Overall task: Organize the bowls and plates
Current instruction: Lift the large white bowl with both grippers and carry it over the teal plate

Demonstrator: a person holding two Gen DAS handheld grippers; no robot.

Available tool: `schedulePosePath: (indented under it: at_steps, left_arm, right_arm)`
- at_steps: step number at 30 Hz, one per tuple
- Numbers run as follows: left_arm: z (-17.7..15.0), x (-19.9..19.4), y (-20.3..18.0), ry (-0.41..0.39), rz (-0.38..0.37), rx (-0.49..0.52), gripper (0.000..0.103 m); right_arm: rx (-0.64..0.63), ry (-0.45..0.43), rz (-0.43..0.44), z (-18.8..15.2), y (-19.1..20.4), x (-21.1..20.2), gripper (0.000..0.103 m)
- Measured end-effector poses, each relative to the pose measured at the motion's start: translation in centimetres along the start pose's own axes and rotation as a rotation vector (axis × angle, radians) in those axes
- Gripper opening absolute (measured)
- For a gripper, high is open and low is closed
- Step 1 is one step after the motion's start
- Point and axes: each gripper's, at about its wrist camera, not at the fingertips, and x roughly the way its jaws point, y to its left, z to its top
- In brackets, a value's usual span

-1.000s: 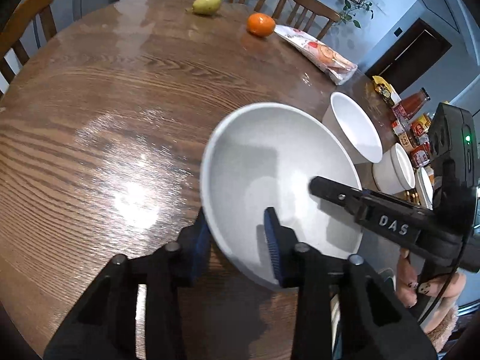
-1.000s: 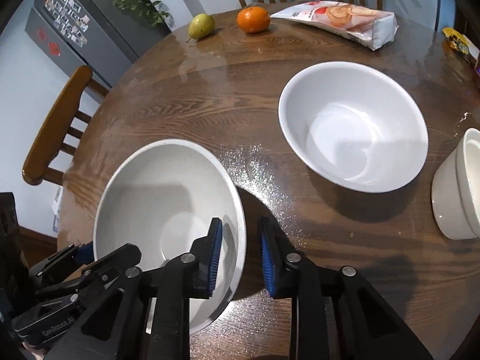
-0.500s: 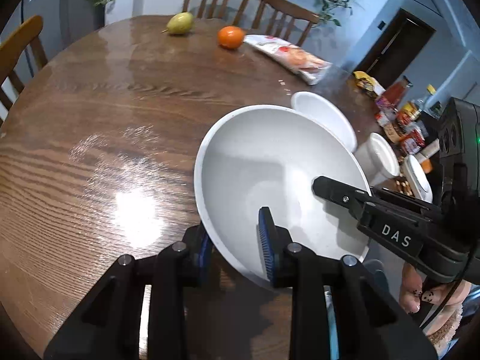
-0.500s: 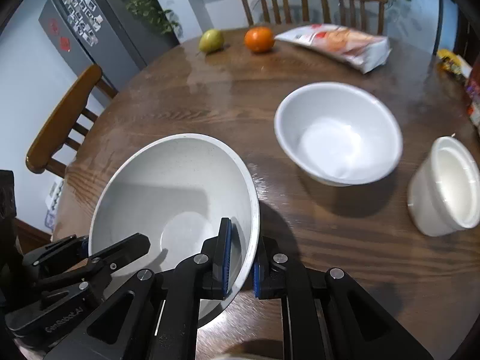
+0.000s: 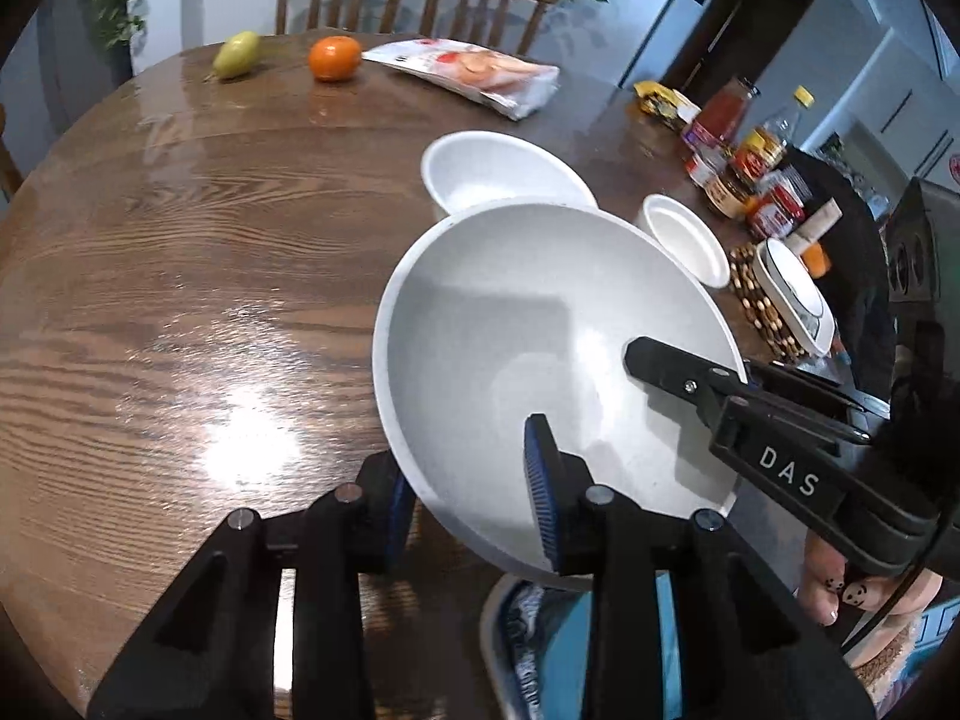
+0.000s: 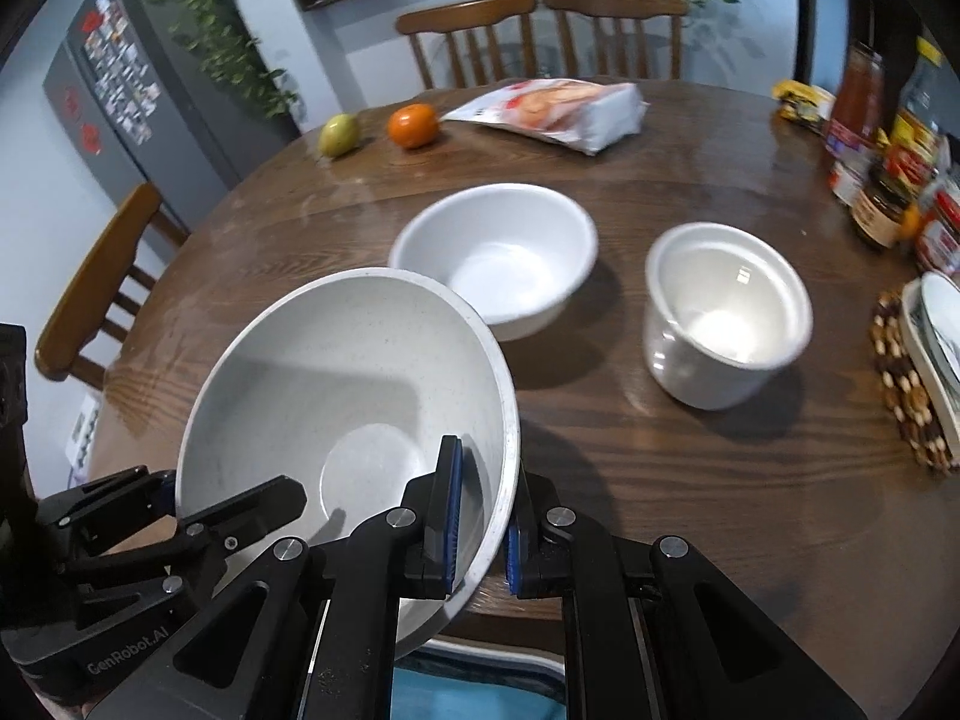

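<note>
A large speckled white bowl point(image 5: 528, 324) is held tilted above the near edge of the round wooden table point(image 5: 180, 276). My left gripper point(image 5: 468, 504) is shut on its near-left rim. My right gripper point(image 6: 480, 528) is shut on its right rim point(image 6: 504, 432), and its finger shows inside the bowl in the left wrist view. A medium white bowl point(image 6: 498, 258) stands on the table beyond it. A smaller deep white bowl point(image 6: 726, 312) stands to its right. Stacked plates point(image 6: 936, 336) lie on a beaded mat point(image 6: 900, 384) at the right edge.
A pear point(image 6: 339, 133), an orange point(image 6: 413, 125) and a snack bag point(image 6: 558, 111) lie at the table's far side. Sauce jars and bottles point(image 6: 882, 138) crowd the right edge. Chairs stand behind and to the left. A blue-patterned plate point(image 5: 540, 648) shows below the table edge.
Both grippers closed on the large bowl's rim and lifted it off the table, tilting it up and toward the near edge. The other bowls stayed put.
</note>
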Motion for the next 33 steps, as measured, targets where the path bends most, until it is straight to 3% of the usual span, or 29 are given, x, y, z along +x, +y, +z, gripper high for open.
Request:
schedulePosePath:
  at_steps: [12,33]
  left_arm:
    - [0.6,2.6,-1.6,0.062,-0.001,0.026,0.031]
    - [0.6,4.0,-2.0,0.107,0.001,0.041,0.031]
  right_arm:
    - [0.051,0.010,-0.034,-0.4,-2.7,0.7,0.014]
    - [0.070,0.017,-0.055,-1.3,-3.6,1.7,0.014]
